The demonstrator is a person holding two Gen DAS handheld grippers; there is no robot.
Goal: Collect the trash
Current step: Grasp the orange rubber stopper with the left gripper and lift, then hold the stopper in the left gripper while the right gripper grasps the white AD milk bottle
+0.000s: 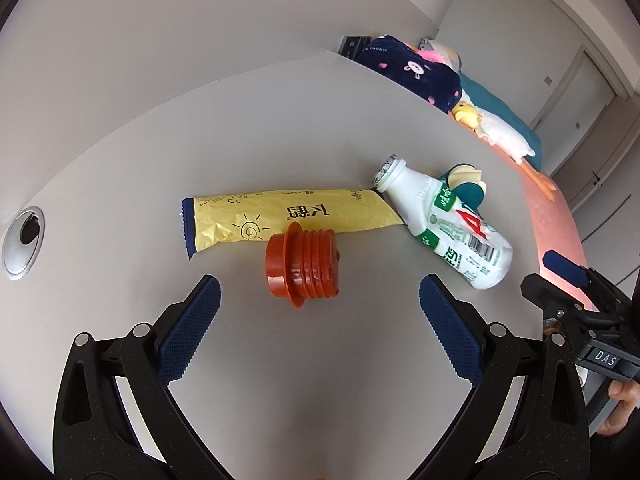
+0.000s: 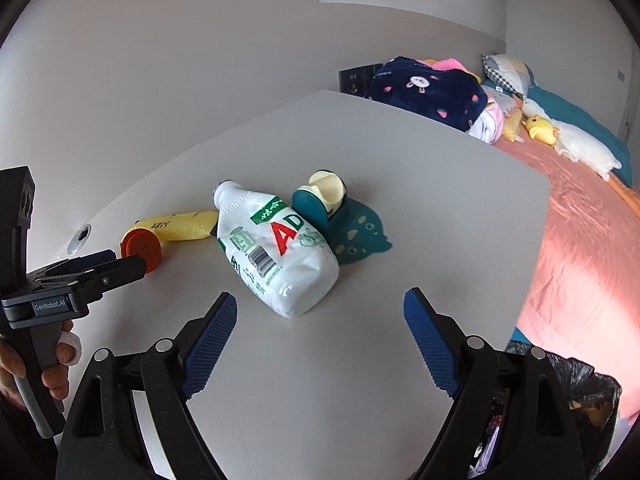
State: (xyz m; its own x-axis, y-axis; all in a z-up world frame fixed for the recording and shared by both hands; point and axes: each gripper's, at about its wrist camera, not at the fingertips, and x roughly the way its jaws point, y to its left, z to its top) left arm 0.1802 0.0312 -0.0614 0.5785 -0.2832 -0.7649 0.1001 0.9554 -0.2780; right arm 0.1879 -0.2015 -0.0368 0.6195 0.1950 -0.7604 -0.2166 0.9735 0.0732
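Note:
A red ribbed plastic cap lies on its side on the grey table, just ahead of my open, empty left gripper. Behind it lies a yellow snack wrapper. To the right a crushed white AD milk bottle lies on its side; in the right wrist view the bottle is just ahead of my open, empty right gripper. The cap and wrapper show at its left, partly behind the left gripper's body.
A teal and cream tape dispenser on a teal cat-shaped mat sits behind the bottle. A cable grommet is at the table's left. A black trash bag hangs at lower right. A bed with blankets lies beyond.

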